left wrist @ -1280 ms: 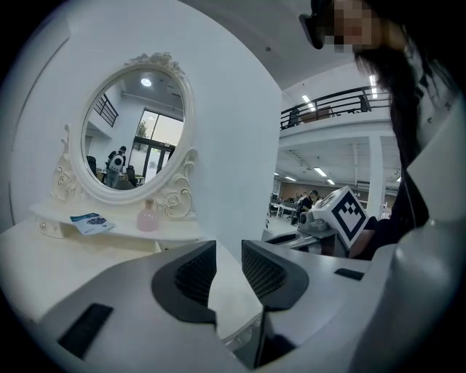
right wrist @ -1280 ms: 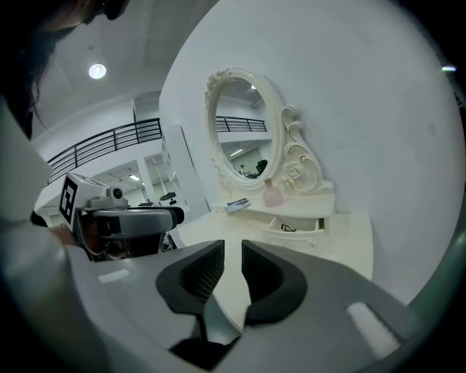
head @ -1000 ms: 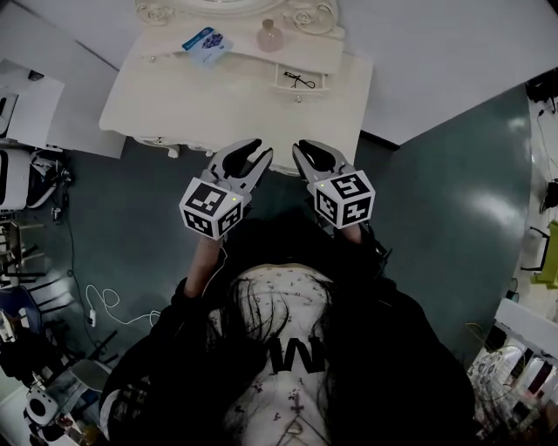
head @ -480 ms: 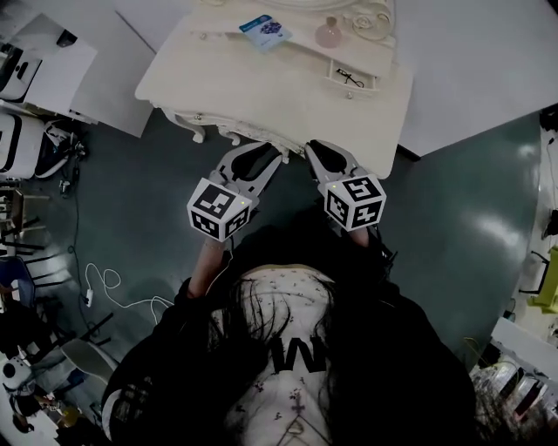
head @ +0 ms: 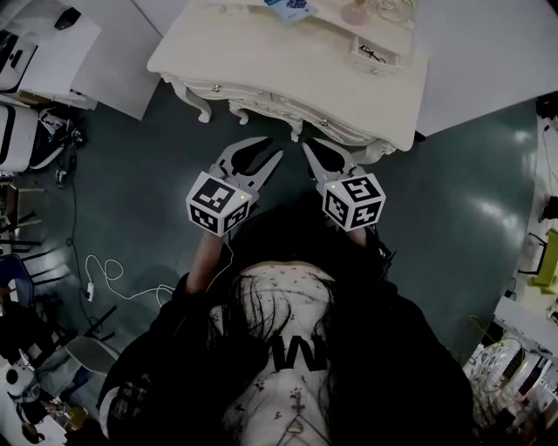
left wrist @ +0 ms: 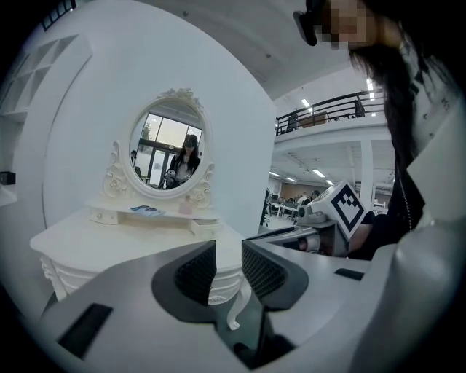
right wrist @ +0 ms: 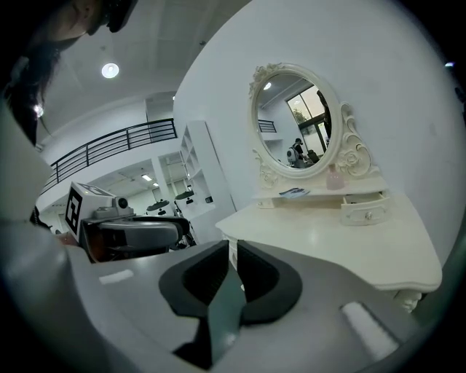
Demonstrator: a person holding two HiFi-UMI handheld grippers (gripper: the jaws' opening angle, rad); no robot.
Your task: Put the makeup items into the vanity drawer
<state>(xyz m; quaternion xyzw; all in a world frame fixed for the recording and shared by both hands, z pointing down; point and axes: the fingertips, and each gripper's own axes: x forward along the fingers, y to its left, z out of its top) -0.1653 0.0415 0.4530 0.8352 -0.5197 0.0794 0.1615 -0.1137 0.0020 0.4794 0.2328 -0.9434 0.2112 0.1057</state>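
Note:
The white vanity [head: 261,61] stands at the top of the head view. On its back shelf lie a blue packet [head: 292,9] and a pink bottle [head: 355,13]. Its small drawer [head: 381,52] is pulled out with a dark item inside. Both grippers hover over the floor in front of the vanity. My left gripper [head: 272,150] is open and empty [left wrist: 228,266]. My right gripper [head: 312,146] has its jaws nearly together, with a thin empty gap [right wrist: 233,262]. The right gripper view shows the drawer [right wrist: 366,210], the bottle [right wrist: 334,177] and the packet [right wrist: 293,192] under the oval mirror [right wrist: 297,124].
A white cabinet [head: 44,52] stands left of the vanity. A white cable [head: 105,296] lies on the teal floor at the left, with cluttered gear at the lower left. The vanity's carved legs [head: 200,109] hang below its front edge.
The vanity has slid toward the top of the head view. The grippers, first over its front edge, now hang over the floor before it. The right jaws have narrowed a little.

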